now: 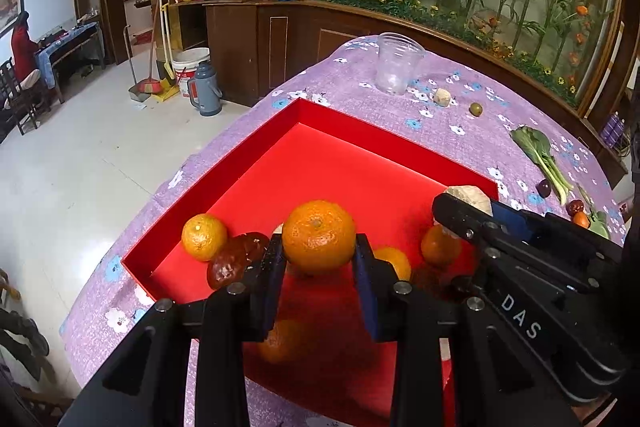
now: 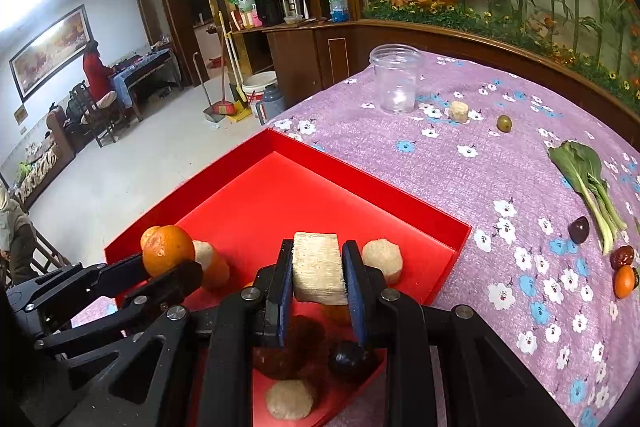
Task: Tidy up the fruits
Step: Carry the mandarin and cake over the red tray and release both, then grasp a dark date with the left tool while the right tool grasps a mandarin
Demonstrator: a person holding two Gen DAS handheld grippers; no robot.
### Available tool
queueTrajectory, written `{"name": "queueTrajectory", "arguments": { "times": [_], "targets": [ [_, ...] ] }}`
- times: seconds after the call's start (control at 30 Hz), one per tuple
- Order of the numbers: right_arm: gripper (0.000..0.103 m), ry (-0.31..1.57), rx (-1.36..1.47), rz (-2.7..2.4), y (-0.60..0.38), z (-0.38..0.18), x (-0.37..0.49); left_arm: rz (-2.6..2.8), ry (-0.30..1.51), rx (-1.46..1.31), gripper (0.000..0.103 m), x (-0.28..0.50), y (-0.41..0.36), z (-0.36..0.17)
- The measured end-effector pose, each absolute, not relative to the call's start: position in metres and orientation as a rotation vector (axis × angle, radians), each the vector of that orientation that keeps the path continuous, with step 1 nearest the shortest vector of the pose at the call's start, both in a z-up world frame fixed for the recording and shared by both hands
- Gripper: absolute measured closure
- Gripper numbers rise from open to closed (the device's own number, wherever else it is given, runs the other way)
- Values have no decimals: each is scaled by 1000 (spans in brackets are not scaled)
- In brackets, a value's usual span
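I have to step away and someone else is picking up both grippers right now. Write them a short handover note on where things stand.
Left gripper: shut on an orange, held above the red box.
Right gripper: shut on a pale fibrous chunk, also over the box.
In the box: several more oranges, pale chunks, dark dates and a dark round fruit.
On the purple cloth outside the box: one pale piece, a green olive-like fruit, a dark fruit, a red date, a small orange; also a leafy green and plastic cup.
Left: set down both held items, then collect the loose fruit.
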State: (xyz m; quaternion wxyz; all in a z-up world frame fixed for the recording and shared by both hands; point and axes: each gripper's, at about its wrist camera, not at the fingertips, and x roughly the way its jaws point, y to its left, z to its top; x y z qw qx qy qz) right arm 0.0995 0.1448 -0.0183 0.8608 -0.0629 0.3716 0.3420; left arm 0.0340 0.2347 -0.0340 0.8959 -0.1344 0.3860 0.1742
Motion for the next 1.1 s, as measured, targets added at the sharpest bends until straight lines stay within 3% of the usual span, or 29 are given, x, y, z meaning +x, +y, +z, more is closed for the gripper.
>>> {"name": "queueTrajectory", "arguments": {
  "times": [0.37,0.43,0.47,0.5,0.6,0.7,0.83,1.1],
  "targets": [
    [76,787,-131,703,152,-20,106,418,805,-295,69,37,246,-37],
    [68,798,-151,703,156,-23,106,445,823,-301,58,36,251,-39],
    [56,802,-153,694,156,-24,105,463,830,-314,42,34,255,-40],
    [49,803,-148,689,154,-23,105,478,824,-326,31,31,257,-38],
    [36,774,-121,670,140,-15,100,496,794,-377,18,21,263,-32],
    [25,726,-97,668,117,-4,90,524,755,-408,17,12,260,-23],
    [18,685,-41,638,71,8,76,492,723,-389,15,12,237,-10],
    [19,726,51,357,-71,-13,105,290,713,-228,15,39,147,3]
  ]
}}
